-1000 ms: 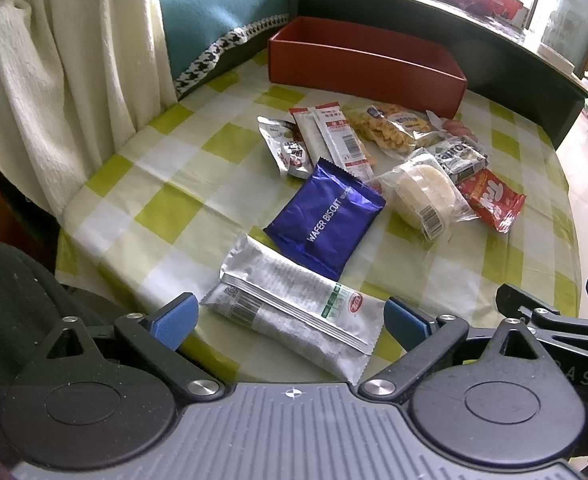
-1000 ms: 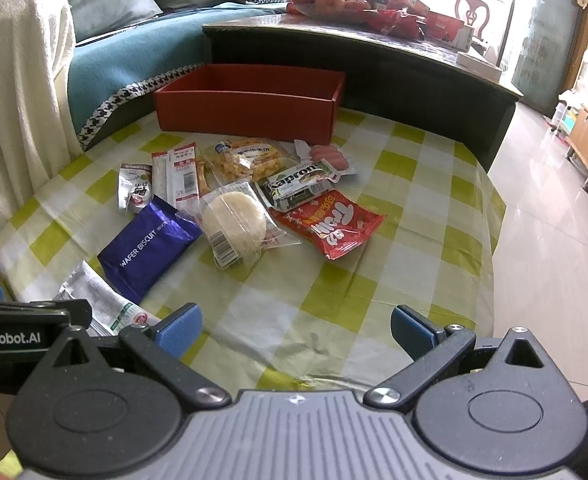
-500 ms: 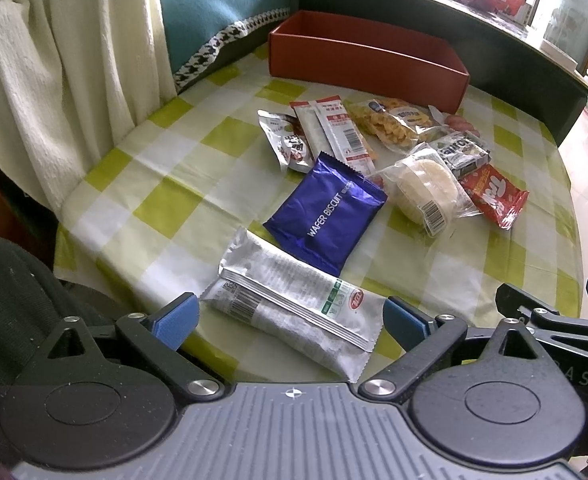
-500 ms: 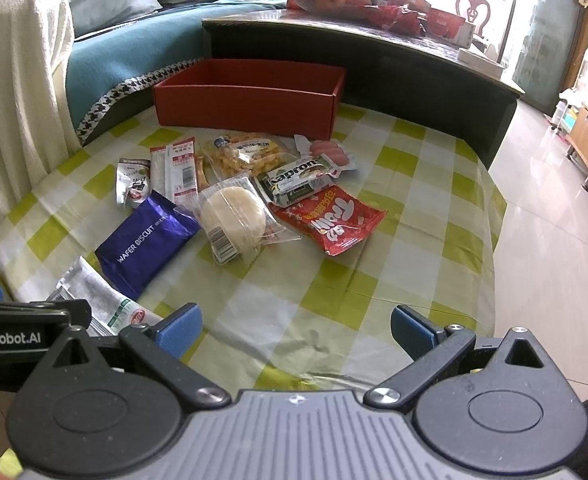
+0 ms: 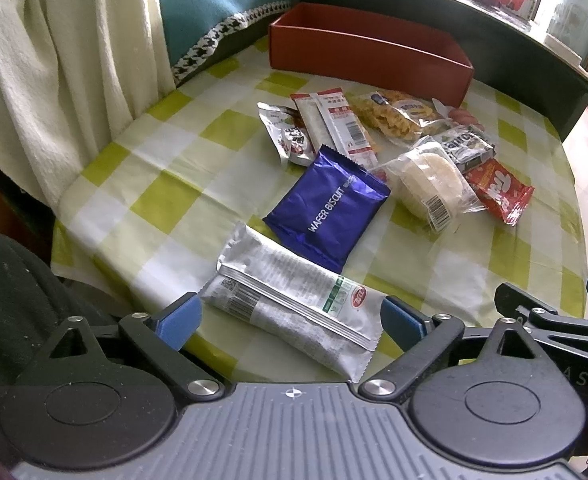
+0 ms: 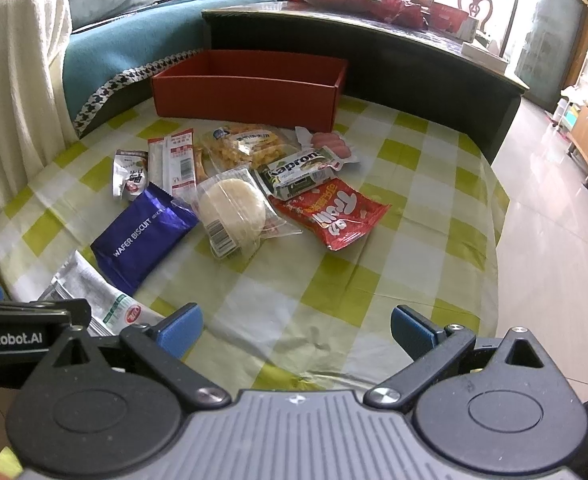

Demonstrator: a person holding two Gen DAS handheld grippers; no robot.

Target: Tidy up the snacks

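Several snack packets lie on a green-checked table (image 5: 166,200). Nearest the front edge is a long white packet (image 5: 294,304) (image 6: 94,300), and my open left gripper (image 5: 290,318) hovers just in front of it, apart from it. Behind it lie a blue wafer biscuit pack (image 5: 327,210) (image 6: 142,236), a clear-wrapped round cake (image 5: 429,186) (image 6: 232,208) and a red packet (image 5: 499,192) (image 6: 333,212). An empty red box (image 5: 369,52) (image 6: 250,88) stands at the back. My right gripper (image 6: 295,330) is open over bare cloth at the front edge.
Smaller packets (image 6: 174,160) and a green Kapron pack (image 6: 297,172) lie between the cake and the box. A cream blanket (image 5: 54,60) and a teal sofa (image 6: 126,52) stand left. A dark cabinet (image 6: 413,68) rises behind the box. Tiled floor (image 6: 553,260) lies right.
Both cameras have lifted and tipped down slightly, so the snacks sit a little lower in view. Nothing on the table has moved and both grippers stay open.
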